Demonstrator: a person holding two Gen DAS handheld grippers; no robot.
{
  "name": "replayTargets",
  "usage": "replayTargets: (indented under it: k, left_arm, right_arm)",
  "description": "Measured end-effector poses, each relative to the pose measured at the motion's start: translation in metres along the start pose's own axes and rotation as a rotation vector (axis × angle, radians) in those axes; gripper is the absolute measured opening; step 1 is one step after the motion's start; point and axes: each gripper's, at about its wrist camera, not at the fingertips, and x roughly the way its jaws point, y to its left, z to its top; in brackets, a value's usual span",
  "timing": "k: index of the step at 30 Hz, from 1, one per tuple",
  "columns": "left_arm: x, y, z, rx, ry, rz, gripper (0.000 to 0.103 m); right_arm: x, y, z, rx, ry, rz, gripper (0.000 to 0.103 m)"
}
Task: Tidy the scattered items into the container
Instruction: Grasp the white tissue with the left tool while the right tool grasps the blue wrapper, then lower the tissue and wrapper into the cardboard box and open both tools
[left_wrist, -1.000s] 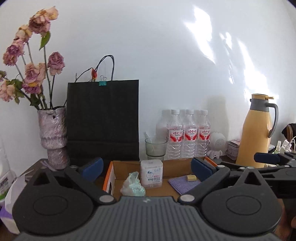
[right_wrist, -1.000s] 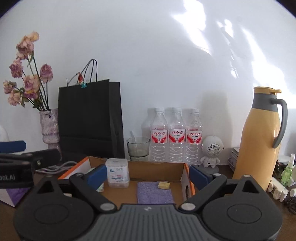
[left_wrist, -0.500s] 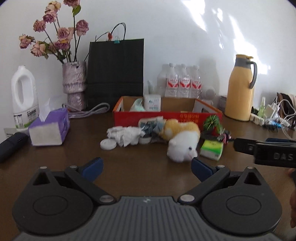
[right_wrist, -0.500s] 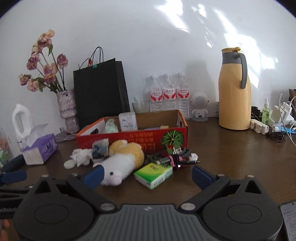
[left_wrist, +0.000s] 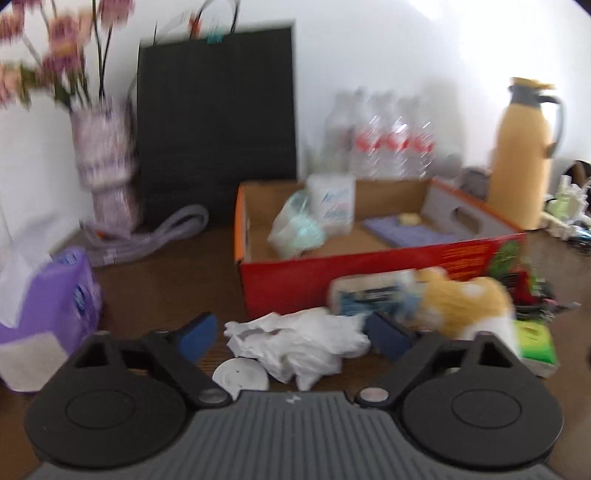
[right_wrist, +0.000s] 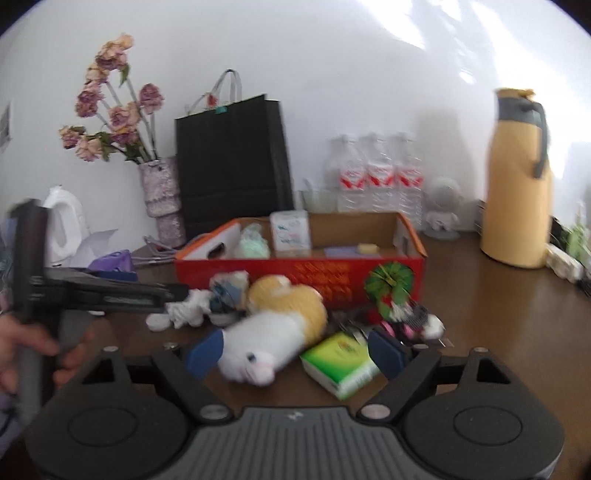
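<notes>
The red cardboard box (left_wrist: 369, 266) stands open on the brown table, with a white pack (left_wrist: 332, 203), a green bag (left_wrist: 299, 229) and a purple cloth (left_wrist: 406, 229) inside. Crumpled white tissue (left_wrist: 295, 343) lies in front of it, between the blue pads of my left gripper (left_wrist: 291, 334). Those jaws are closing and do not press on it. A white cap (left_wrist: 240, 376) sits beside the tissue. My right gripper (right_wrist: 295, 352), also closing, frames the white-and-yellow plush toy (right_wrist: 277, 332) and a green pack (right_wrist: 340, 363) without touching them. The left gripper (right_wrist: 110, 291) shows at the left, in a hand (right_wrist: 29, 343).
Behind the box stand a black paper bag (left_wrist: 218, 122), a vase of dried flowers (left_wrist: 107, 162), water bottles (right_wrist: 376, 173) and a yellow jug (right_wrist: 517, 177). A purple tissue box (left_wrist: 48, 295) is at the left. Small tangled items (right_wrist: 406, 317) lie right of the plush toy.
Both grippers have dropped and moved in on the items before the box. The left jaws now stand around the crumpled tissue. Both pairs of jaws have narrowed.
</notes>
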Motion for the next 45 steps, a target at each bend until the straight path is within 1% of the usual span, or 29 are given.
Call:
replayTargets:
  k: [2,3,5,6,7,8,9,11,13,14,15,16,18,20,23,24,25,27,29,31,34,36,38,41,45]
  left_arm:
    - [0.014,0.007,-0.002,-0.012,0.030,-0.011,0.069]
    - [0.018,0.008,-0.003,-0.011,0.037,-0.005,0.069]
    - [0.025,0.010,-0.006,-0.001,0.055,-0.029,0.068]
    - [0.027,0.012,-0.007,-0.003,0.059,-0.042,0.068]
    - [0.028,0.013,-0.008,-0.005,0.059,-0.054,0.066]
    - [0.028,0.013,-0.008,-0.006,0.060,-0.062,0.058]
    - [0.028,0.014,-0.007,-0.009,0.063,-0.069,0.042]
    - [0.028,0.016,-0.006,-0.017,0.062,-0.089,0.029]
    - [0.027,0.015,-0.007,-0.012,0.056,-0.095,0.027]
    - [0.026,0.014,-0.007,-0.006,0.052,-0.095,0.024]
    - [0.024,0.013,-0.007,0.000,0.045,-0.091,0.021]
    - [0.021,0.013,-0.007,0.000,0.033,-0.082,0.021]
    - [0.008,0.014,-0.003,-0.027,-0.007,-0.080,0.020]
    - [-0.017,0.016,0.006,-0.063,-0.067,-0.090,0.019]
    - [-0.066,0.014,0.012,-0.090,-0.175,-0.089,0.019]
    - [-0.080,0.014,0.011,-0.116,-0.188,-0.083,0.019]
    - [-0.091,0.013,0.006,-0.152,-0.182,-0.083,0.019]
    - [-0.112,0.000,-0.011,-0.189,-0.169,-0.087,0.019]
    - [-0.131,-0.018,-0.032,-0.195,-0.163,-0.093,0.019]
    - [-0.146,-0.040,-0.056,-0.194,-0.154,-0.084,0.019]
    - [-0.160,-0.071,-0.088,-0.156,-0.146,-0.036,0.020]
    - [-0.172,-0.083,-0.102,-0.121,-0.145,0.007,0.020]
    - [-0.184,-0.088,-0.106,-0.113,-0.175,0.011,0.020]
    - [-0.204,-0.095,-0.109,-0.083,-0.250,0.018,0.020]
    - [-0.218,-0.103,-0.111,-0.054,-0.277,0.024,0.020]
  right_arm:
    - [0.016,0.007,0.015,-0.041,-0.003,0.031,0.081]
    - [0.025,0.010,0.023,-0.058,-0.007,0.042,0.079]
    - [0.047,0.015,0.036,-0.074,0.002,0.078,0.079]
    - [0.062,0.018,0.042,-0.074,0.022,0.098,0.079]
    - [0.078,0.021,0.048,-0.074,0.053,0.124,0.075]
    - [0.095,0.025,0.053,-0.074,0.087,0.147,0.071]
    - [0.111,0.028,0.056,-0.073,0.126,0.162,0.065]
    - [0.138,0.036,0.059,-0.081,0.188,0.168,0.052]
    - [0.158,0.045,0.058,-0.117,0.237,0.145,0.031]
    - [0.164,0.050,0.055,-0.146,0.253,0.129,0.026]
    - [0.166,0.053,0.053,-0.173,0.251,0.124,0.025]
    - [0.164,0.057,0.052,-0.188,0.237,0.125,0.018]
    - [0.154,0.058,0.056,-0.174,0.205,0.134,0.011]
    - [0.133,0.054,0.065,-0.150,0.145,0.137,0.011]
    - [0.086,0.037,0.074,-0.115,0.042,0.109,0.011]
    - [0.071,0.030,0.074,-0.101,0.019,0.095,0.011]
    - [0.055,0.023,0.069,-0.089,0.006,0.077,0.011]
    - [0.024,0.012,0.051,-0.078,-0.011,0.040,0.011]
    - [-0.007,0.002,0.027,-0.052,-0.022,0.006,0.011]
    - [-0.031,-0.005,0.002,-0.024,-0.008,-0.020,0.011]
    - [-0.050,-0.007,-0.030,-0.036,0.047,-0.090,0.011]
    - [-0.061,-0.009,-0.047,-0.018,0.070,-0.089,0.011]
    - [-0.072,-0.006,-0.059,-0.023,0.069,-0.093,0.011]
    - [-0.087,0.003,-0.069,-0.043,0.030,-0.099,0.011]
    - [-0.100,0.016,-0.074,-0.033,-0.010,-0.096,0.011]
